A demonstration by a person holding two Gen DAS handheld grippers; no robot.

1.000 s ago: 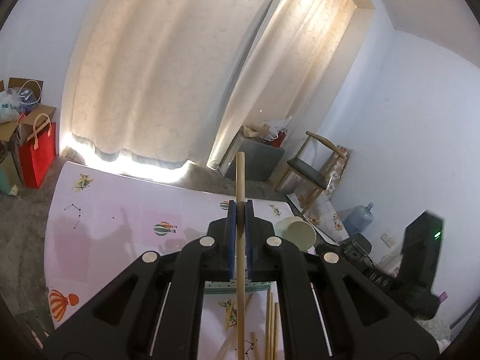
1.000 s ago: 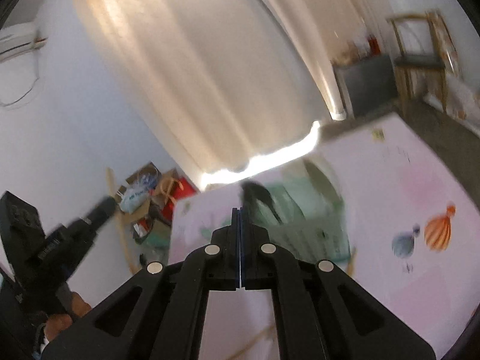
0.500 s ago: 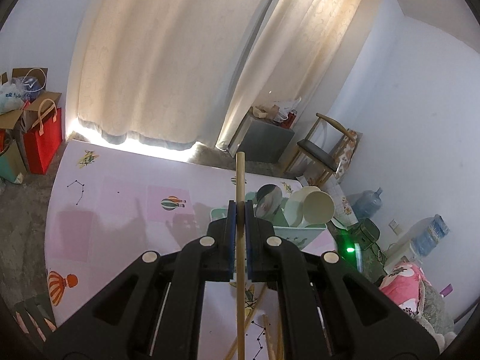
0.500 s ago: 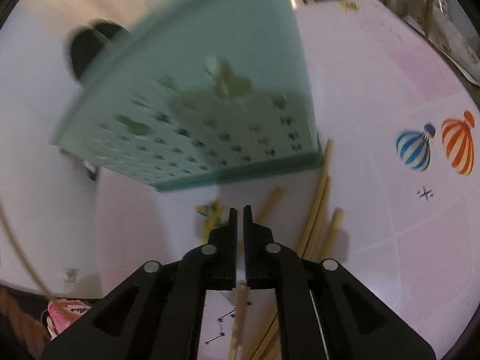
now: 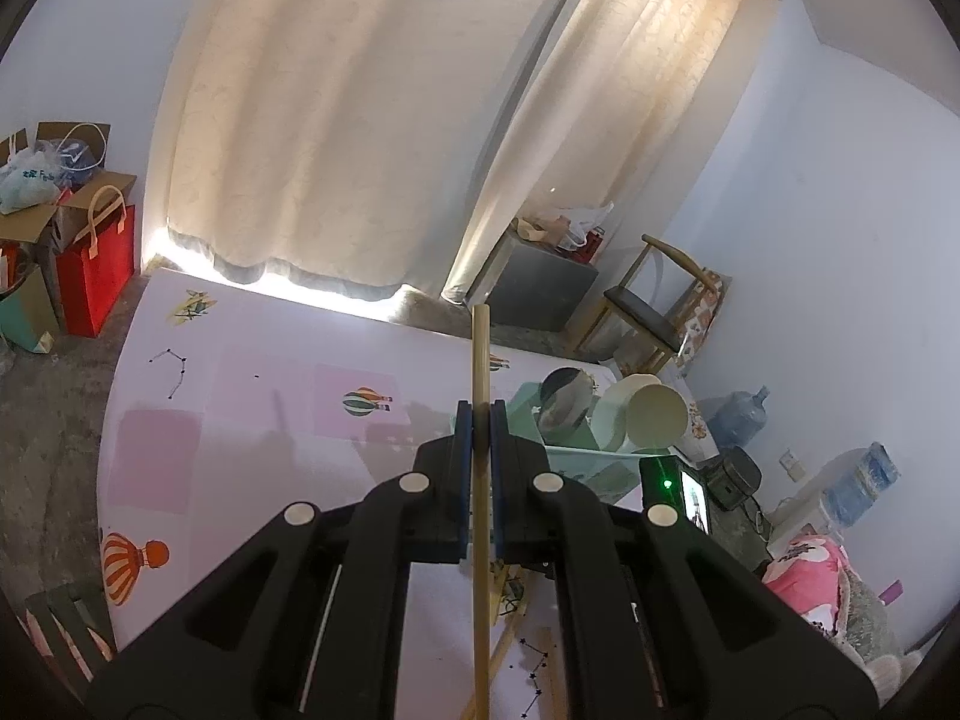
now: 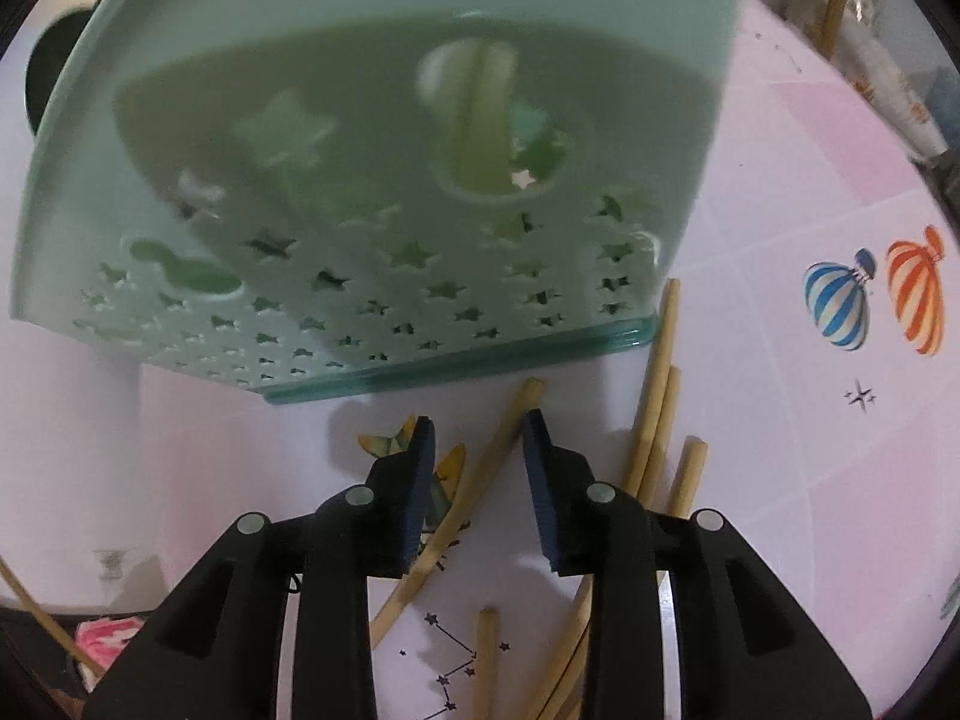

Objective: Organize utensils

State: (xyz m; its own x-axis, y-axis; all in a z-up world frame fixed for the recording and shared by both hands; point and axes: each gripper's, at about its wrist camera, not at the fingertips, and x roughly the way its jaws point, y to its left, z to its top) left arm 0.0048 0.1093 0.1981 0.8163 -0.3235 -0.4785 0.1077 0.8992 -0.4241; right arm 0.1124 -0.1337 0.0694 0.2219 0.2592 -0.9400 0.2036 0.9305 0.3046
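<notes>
While smooth round bamboo chopsticks [image 6: 651, 414] lie scattered, a star-perforated plastic basket [image 6: 384, 276] stands.

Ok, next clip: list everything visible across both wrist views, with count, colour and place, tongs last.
chopsticks on the mat: several, tan, loose in front of the rack
held chopstick: one, tan, upright in the left tongs
utensil rack: one, mint green with star cut-outs, on the mat
bowls and cups: a few, cream and dark, in the rack
mat: one, pink with balloon prints, on the floor
chair: one, wooden, dark seat, by the wall
gift bag: one, red, far left
water bottles: two, blue, right wall
left tongs: shut on the held chopstick
right tongs: open above the chopsticks on the mat
</notes>
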